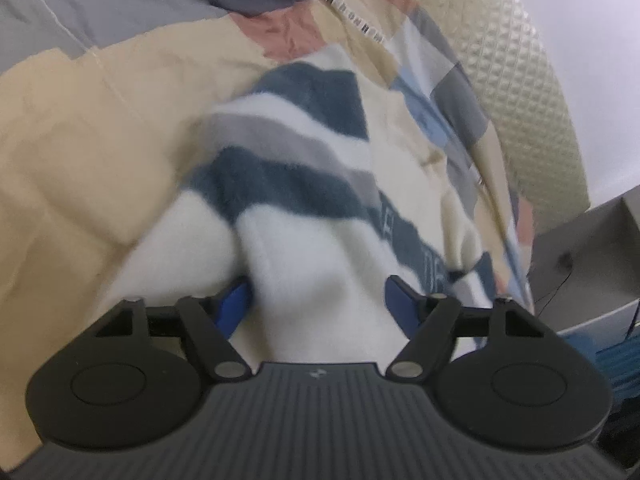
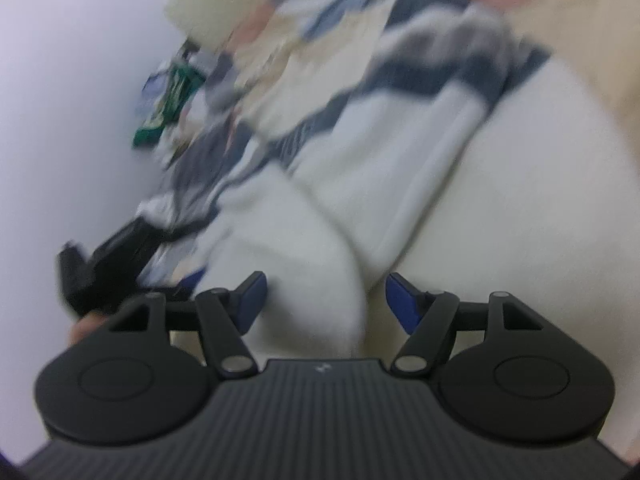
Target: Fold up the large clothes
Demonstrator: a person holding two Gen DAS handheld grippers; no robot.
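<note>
While both wrist views are smearing with blur, I am counting one garment: a fluffy white knit sweater with dark blue and grey stripes [image 1: 288, 184], lying bunched on a patchwork bedspread of cream, pink, grey and blue squares [image 1: 80, 140]. I am seeing my left gripper [image 1: 318, 300] standing with its two blue-padded fingers [image 1: 236, 304] apart, and a white fold of the sweater is sitting between them; one pad is brushing the fleece, but I am not seeing either pad pressing it. Beyond the bedspread one cream quilted headboard [image 1: 532, 92] is curving along the right edge, and one grey cabinet [image 1: 588, 248] is standing beside it.

From the other wrist I am watching my right gripper [image 2: 326, 300] with its two fingers [image 2: 252, 300] likewise spread, hanging over the white part of the sweater [image 2: 420, 184], a rounded fold lying in the gap without being clamped. One black device [image 2: 108, 264] is showing at the left of that view, gripped by a fingertip [image 2: 82, 328]. One green packet [image 2: 168, 108] is lying farther off, too blurred to identify.
</note>
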